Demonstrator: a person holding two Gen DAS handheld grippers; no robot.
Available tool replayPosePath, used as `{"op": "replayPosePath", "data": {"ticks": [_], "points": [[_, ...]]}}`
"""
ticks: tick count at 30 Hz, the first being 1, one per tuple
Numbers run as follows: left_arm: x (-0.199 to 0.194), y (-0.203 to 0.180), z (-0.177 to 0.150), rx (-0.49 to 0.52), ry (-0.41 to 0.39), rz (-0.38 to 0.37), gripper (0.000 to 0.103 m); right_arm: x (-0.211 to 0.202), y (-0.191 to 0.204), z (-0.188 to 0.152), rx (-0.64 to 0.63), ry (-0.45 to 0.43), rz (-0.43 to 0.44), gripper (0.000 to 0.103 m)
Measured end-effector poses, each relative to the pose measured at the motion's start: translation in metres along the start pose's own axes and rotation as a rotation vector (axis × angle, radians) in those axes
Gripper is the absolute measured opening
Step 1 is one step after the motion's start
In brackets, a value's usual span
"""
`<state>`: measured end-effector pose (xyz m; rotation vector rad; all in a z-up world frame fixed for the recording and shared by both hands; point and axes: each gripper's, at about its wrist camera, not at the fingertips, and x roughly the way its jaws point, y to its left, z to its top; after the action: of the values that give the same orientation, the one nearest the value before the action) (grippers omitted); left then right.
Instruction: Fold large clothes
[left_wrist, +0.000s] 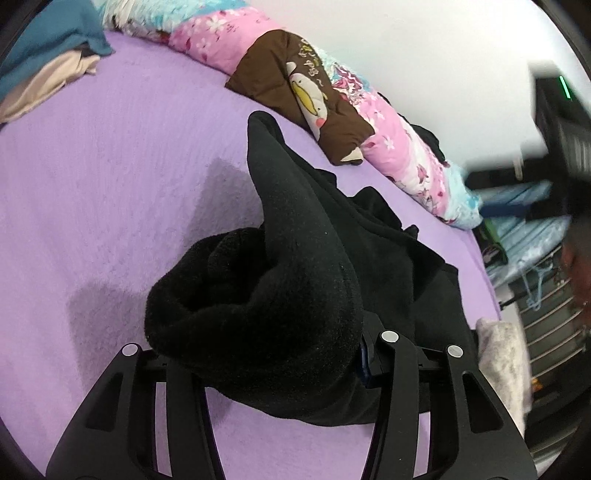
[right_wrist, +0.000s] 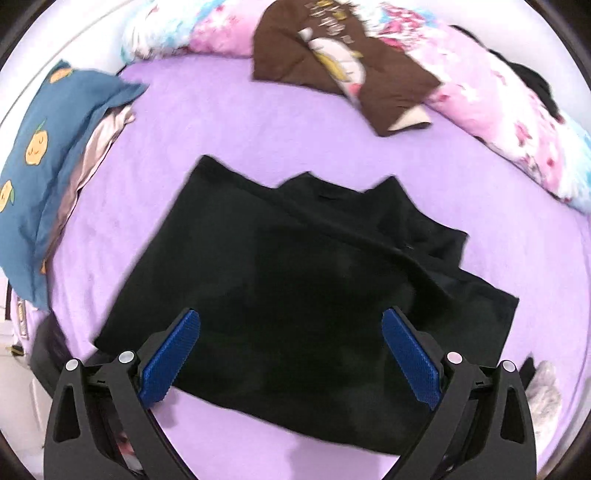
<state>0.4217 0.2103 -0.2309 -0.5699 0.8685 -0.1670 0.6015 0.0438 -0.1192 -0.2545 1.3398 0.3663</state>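
Observation:
A large black fleece garment (right_wrist: 295, 280) lies partly folded on the purple bed sheet (right_wrist: 236, 125). In the left wrist view, my left gripper (left_wrist: 288, 354) is shut on a bunched fold of the black garment (left_wrist: 280, 288) and holds it lifted above the sheet (left_wrist: 92, 192); the cloth hides the fingertips. In the right wrist view, my right gripper (right_wrist: 291, 350) is open, its blue pads (right_wrist: 173, 354) spread wide just above the garment's near edge, holding nothing.
A brown cartoon-print cloth (right_wrist: 343, 62) and a pink floral quilt (right_wrist: 509, 110) line the far edge of the bed. A blue pillow with orange prints (right_wrist: 48, 155) lies at the left. A grey fluffy cloth (right_wrist: 543, 398) sits at the right edge. Shelving (left_wrist: 554, 288) stands beside the bed.

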Motion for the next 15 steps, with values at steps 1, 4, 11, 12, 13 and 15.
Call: {"op": "replayPosePath", "data": {"ticks": [1, 4, 11, 12, 13, 15], "points": [[0.0, -0.001, -0.001, -0.003, -0.002, -0.003, 0.046, -0.001, 0.011, 0.01, 0.005, 0.032, 0.001, 0.097], [-0.001, -0.007, -0.003, 0.021, -0.006, 0.018, 0.046, 0.0, 0.033, 0.03, 0.013, 0.088, 0.007, 0.097], [-0.002, -0.017, -0.004, 0.057, -0.014, 0.043, 0.046, 0.034, 0.074, 0.063, 0.016, 0.284, -0.053, 0.097], [-0.002, -0.019, -0.005, 0.066, -0.016, 0.051, 0.046, 0.041, 0.077, 0.067, 0.029, 0.316, -0.056, 0.097], [-0.002, -0.021, -0.005, 0.074, -0.017, 0.056, 0.046, 0.044, 0.079, 0.069, 0.044, 0.332, -0.057, 0.097], [-0.003, -0.022, -0.006, 0.083, -0.017, 0.059, 0.046, 0.051, 0.085, 0.076, 0.05, 0.354, -0.092, 0.097]]}}
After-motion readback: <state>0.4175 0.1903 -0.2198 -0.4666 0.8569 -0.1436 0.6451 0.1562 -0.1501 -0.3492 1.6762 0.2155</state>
